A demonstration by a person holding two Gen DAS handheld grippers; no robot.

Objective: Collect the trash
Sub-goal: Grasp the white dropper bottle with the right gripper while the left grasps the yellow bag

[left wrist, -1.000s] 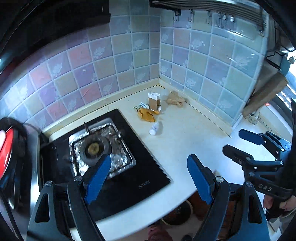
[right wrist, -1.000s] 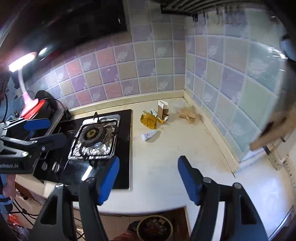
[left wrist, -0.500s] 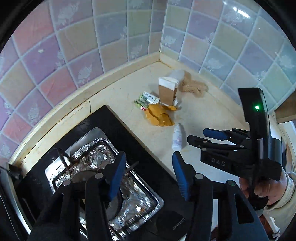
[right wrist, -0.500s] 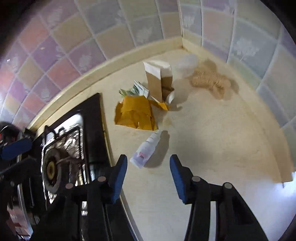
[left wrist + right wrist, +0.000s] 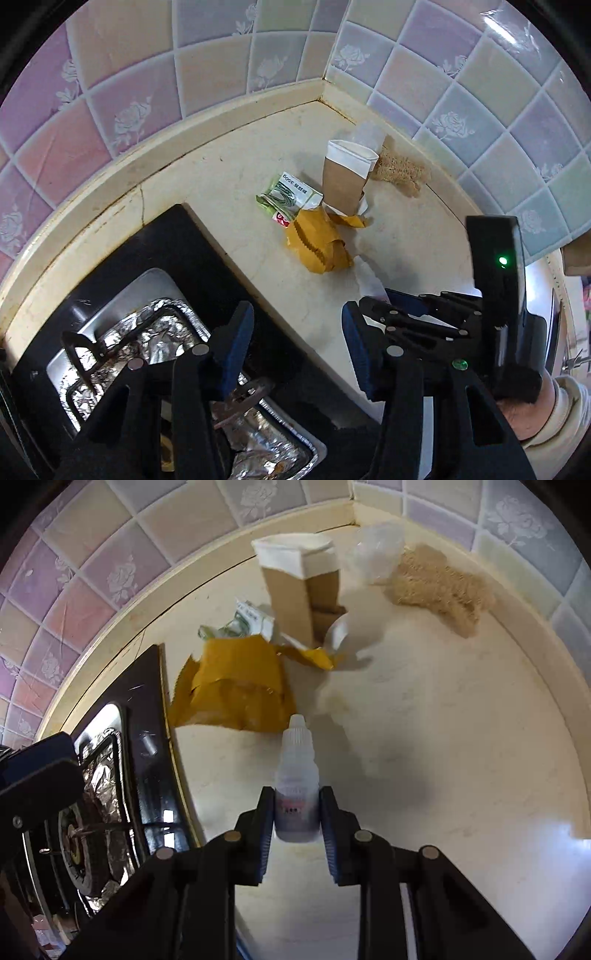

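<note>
White plastic bottle [image 5: 296,775] lies on the desk [image 5: 443,738] at centre frame in the right wrist view, long axis in line with the right gripper [image 5: 296,812], cap pointing away toward the yellow wrapper [image 5: 240,690]. Right gripper pads are clamped on the bottle's lower body. Left gripper [image 5: 297,354], lower centre of its own view, is half open, holds nothing, and sits farther off, over the stove [image 5: 207,258] edge.

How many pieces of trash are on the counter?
5, maybe more hidden: small white bottle between the right gripper pads; yellow wrapper beside the stove; green-and-white packet behind it; brown-and-white carton upright; clear plastic piece in the corner.
</note>
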